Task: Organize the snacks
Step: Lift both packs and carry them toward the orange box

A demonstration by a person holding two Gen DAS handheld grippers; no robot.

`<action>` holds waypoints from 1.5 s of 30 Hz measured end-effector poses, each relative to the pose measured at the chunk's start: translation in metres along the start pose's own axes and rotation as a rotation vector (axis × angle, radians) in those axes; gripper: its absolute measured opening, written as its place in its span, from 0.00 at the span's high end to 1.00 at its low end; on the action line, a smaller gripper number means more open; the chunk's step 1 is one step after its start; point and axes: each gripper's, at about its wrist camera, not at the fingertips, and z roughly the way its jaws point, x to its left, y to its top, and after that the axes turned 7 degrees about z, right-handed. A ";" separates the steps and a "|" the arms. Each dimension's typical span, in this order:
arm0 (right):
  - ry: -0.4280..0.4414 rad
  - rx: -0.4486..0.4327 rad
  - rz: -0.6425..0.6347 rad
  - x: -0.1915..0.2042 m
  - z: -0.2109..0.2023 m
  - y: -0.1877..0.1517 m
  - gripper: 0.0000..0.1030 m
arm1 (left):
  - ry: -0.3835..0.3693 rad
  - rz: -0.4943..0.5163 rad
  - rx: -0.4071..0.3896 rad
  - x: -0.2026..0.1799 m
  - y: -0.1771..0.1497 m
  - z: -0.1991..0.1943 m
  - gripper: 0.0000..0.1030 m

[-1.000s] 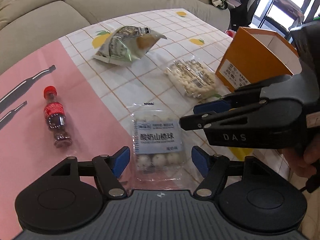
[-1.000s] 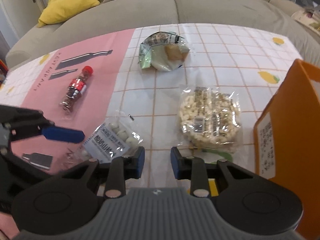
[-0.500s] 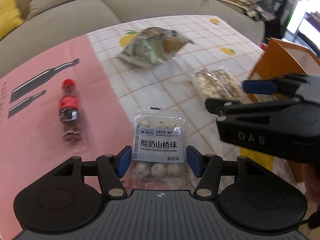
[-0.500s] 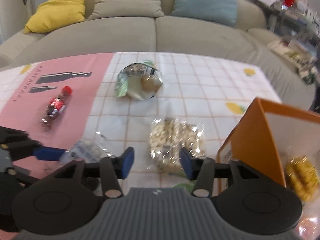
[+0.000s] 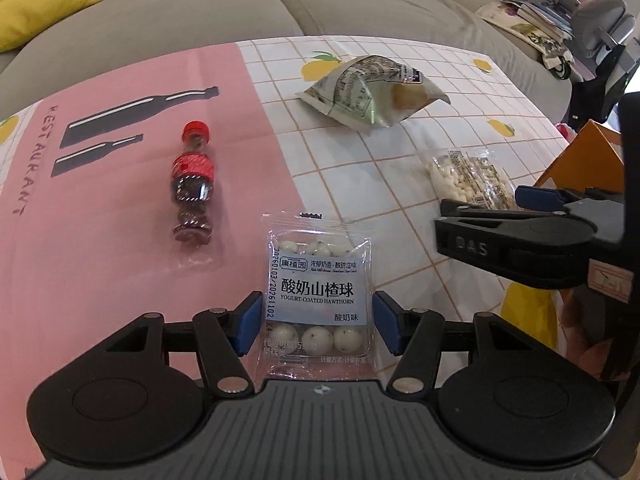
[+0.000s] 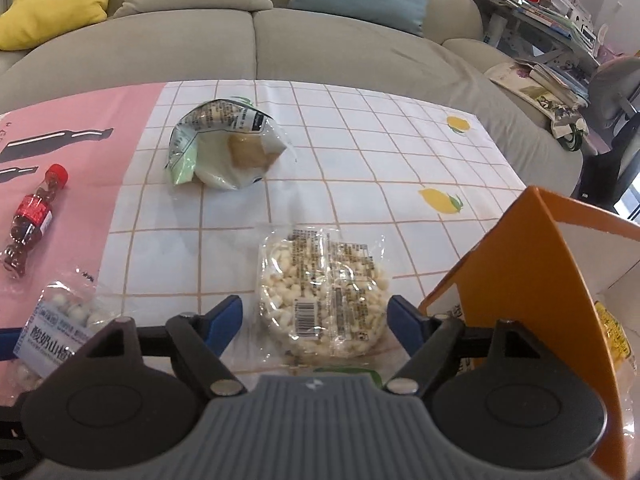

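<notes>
My left gripper (image 5: 318, 326) is open, its blue fingers on either side of a clear pack of yogurt-coated hawthorn balls (image 5: 318, 292) lying on the cloth. My right gripper (image 6: 314, 318) is open around the near end of a clear pack of white puffed snacks (image 6: 322, 290); whether the fingers touch it I cannot tell. A green-and-white snack bag (image 6: 224, 146) lies further back, and also shows in the left wrist view (image 5: 370, 92). A small cola-bottle candy pack (image 5: 192, 184) lies on the pink part of the cloth. The right gripper shows side-on in the left wrist view (image 5: 532, 208).
An open orange box (image 6: 540, 280) stands at the right with a yellow snack (image 6: 612, 336) inside. The table carries a pink and white-checked cloth (image 6: 360, 152). A grey sofa (image 6: 256, 40) runs along the far edge. A cluttered shelf (image 6: 560, 12) stands far right.
Both grippers have opened wider. The left one has closed in over the hawthorn pack. The right one has swung from the hawthorn pack toward the puffed-snack pack and now straddles it.
</notes>
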 end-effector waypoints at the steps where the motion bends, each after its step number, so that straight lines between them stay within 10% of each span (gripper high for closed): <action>1: -0.002 -0.008 -0.015 0.000 -0.002 -0.001 0.37 | 0.003 -0.008 0.002 0.001 -0.001 -0.001 0.35; 21: 0.287 -0.014 -0.286 0.015 -0.094 -0.080 0.76 | 0.043 -0.113 0.051 0.010 -0.043 -0.030 0.35; 25: 0.297 -0.085 -0.247 0.007 -0.101 -0.078 0.19 | 0.045 -0.137 0.045 0.011 -0.046 -0.031 0.34; 28: 0.307 -0.102 -0.258 0.006 -0.092 -0.069 0.12 | 0.046 -0.149 0.046 0.012 -0.046 -0.031 0.34; 45: 0.373 0.070 -0.168 -0.002 -0.042 -0.064 0.22 | 0.059 -0.148 0.039 0.009 -0.046 -0.030 0.35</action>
